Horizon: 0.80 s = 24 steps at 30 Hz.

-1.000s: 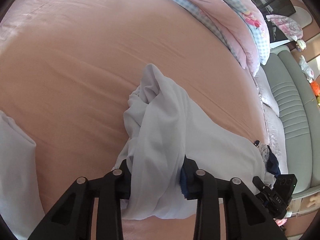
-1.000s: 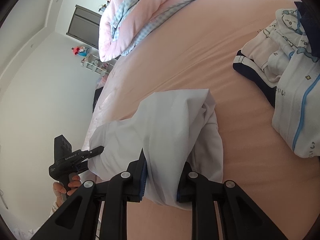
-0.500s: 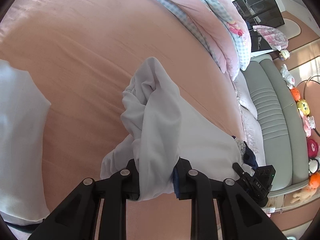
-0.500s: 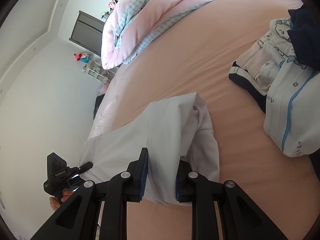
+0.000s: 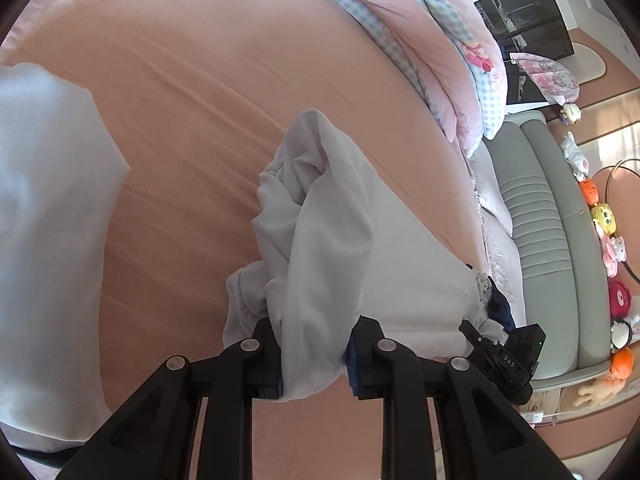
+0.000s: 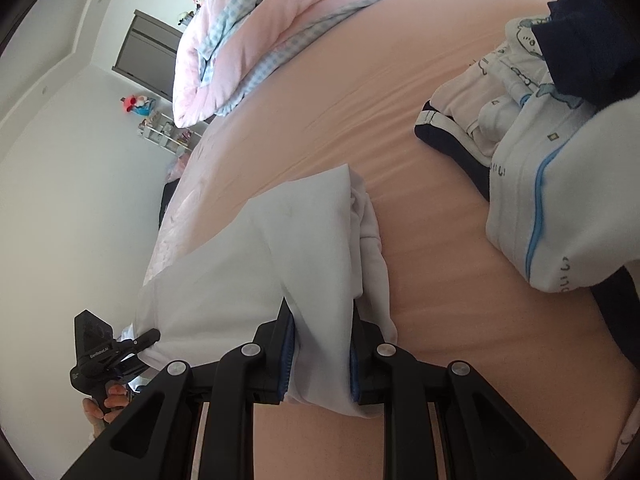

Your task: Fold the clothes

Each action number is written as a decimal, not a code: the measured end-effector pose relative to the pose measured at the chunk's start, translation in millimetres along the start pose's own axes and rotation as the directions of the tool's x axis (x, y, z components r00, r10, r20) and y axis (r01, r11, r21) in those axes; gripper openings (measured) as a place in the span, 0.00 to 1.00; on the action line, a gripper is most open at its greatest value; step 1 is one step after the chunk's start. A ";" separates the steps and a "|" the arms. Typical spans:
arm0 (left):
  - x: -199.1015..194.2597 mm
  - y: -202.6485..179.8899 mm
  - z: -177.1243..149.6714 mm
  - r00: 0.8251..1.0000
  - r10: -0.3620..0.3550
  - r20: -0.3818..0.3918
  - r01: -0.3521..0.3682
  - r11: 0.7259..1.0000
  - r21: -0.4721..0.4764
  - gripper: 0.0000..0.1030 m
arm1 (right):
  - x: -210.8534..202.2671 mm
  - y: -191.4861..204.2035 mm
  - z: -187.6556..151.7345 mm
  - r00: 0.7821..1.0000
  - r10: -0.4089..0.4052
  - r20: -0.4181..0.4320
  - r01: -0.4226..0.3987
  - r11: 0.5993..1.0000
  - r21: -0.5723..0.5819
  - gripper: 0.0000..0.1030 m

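Observation:
A white garment (image 5: pixel 320 240) lies bunched on the peach bed sheet (image 5: pixel 180 100), stretched between both grippers. My left gripper (image 5: pixel 316 328) is shut on a thick fold of one end, with cloth draped over its fingers. In the right wrist view my right gripper (image 6: pixel 322 320) is shut on the other end of the white garment (image 6: pixel 288 248). The left gripper (image 6: pixel 148 336) shows there at the lower left, held by a hand (image 6: pixel 108 400), pinching the garment's corner. In the left wrist view the right gripper (image 5: pixel 470 328) pinches the far edge.
A pile of white and navy clothes (image 6: pixel 532 168) lies on the bed to the right. A pale folded cloth (image 5: pixel 44 240) sits at the left. A pink and blue checked duvet (image 5: pixel 432 48) is heaped at the head. A grey bench (image 5: pixel 548 240) with soft toys runs alongside.
The left gripper's jaws narrowed on the fold and it moved sideways, away from the right gripper. The garment now lies more stretched out between them. The right gripper stayed put.

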State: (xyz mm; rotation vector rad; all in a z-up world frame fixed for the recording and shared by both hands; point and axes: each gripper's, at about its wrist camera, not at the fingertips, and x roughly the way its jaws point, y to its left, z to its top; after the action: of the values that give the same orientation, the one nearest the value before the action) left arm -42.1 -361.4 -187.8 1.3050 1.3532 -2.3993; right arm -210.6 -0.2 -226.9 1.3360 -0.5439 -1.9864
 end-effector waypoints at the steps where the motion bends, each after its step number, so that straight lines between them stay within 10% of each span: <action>1: -0.4 2.9 0.0 1.000 -0.009 -0.006 0.009 1.000 -0.006 0.19 | -0.1 0.4 0.3 1.000 -0.006 -0.002 0.006 1.000 -0.004 0.20; 8: -6.1 -9.3 -0.4 1.000 0.013 -0.021 -0.013 1.000 0.024 0.32 | -2.6 3.3 1.4 1.000 -0.022 -0.020 0.021 1.000 -0.011 0.30; 10: -13.3 -17.6 0.1 1.000 0.026 -0.011 -0.026 0.999 0.038 0.69 | -5.9 8.5 1.7 0.999 -0.052 -0.011 0.052 0.998 -0.028 0.44; 12: -23.0 -24.4 0.5 1.000 0.010 0.008 -0.011 0.999 0.039 0.80 | -10.2 10.4 2.7 0.999 -0.050 -0.001 0.050 0.999 -0.008 0.50; 21: -37.4 -44.9 -7.9 0.999 0.030 0.043 -0.033 0.998 0.061 0.80 | -39.6 -27.9 -25.9 0.975 0.181 0.127 -0.216 0.904 0.369 0.69; 24: -30.3 -45.9 -16.2 0.999 0.036 0.028 -0.037 0.997 0.069 0.80 | -46.6 -28.1 -31.1 0.979 0.151 0.138 -0.193 0.908 0.373 0.69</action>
State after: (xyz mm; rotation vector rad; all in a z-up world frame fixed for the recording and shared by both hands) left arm -33.6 -331.1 -139.9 1.2976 1.2384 -2.4515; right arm -178.8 53.7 -227.7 1.3563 -1.1126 -1.8720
